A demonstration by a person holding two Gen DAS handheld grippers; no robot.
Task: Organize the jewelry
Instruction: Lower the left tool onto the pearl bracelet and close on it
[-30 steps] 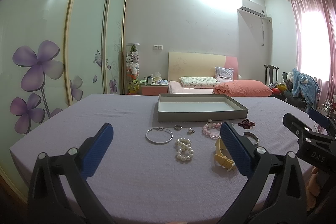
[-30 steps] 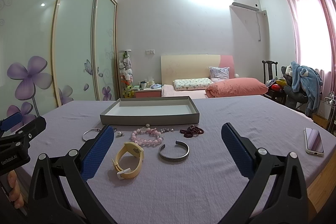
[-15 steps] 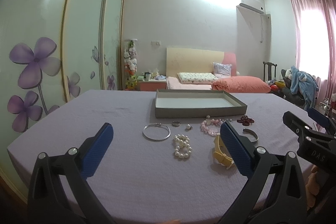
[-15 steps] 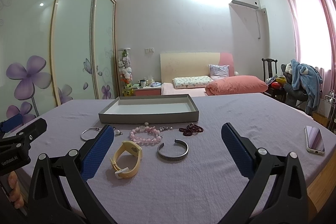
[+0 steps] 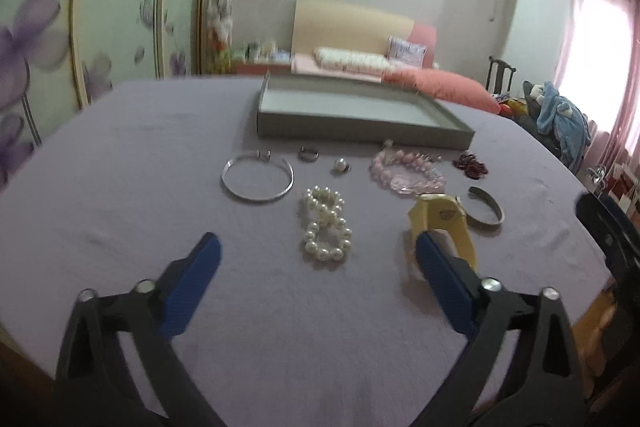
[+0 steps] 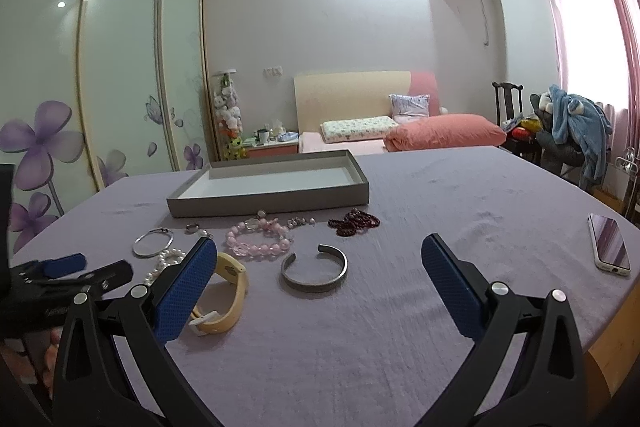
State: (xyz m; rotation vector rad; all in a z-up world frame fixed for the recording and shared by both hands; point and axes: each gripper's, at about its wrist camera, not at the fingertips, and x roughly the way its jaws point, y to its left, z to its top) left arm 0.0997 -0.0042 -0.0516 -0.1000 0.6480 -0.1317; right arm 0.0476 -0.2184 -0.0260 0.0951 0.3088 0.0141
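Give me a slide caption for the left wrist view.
Open left gripper nearing pearl bracelet among jewelry before the gray tray.

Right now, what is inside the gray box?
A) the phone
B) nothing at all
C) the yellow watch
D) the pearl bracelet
B: the gray box shows only its bare pale floor, while the pearl bracelet, yellow watch and phone all lie outside it on the purple cloth.

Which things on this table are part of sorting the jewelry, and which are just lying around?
For the job: grey tray, pearl bracelet, pink bead bracelet, silver bangle, silver cuff, dark red beads, yellow watch.

Lying about: phone.
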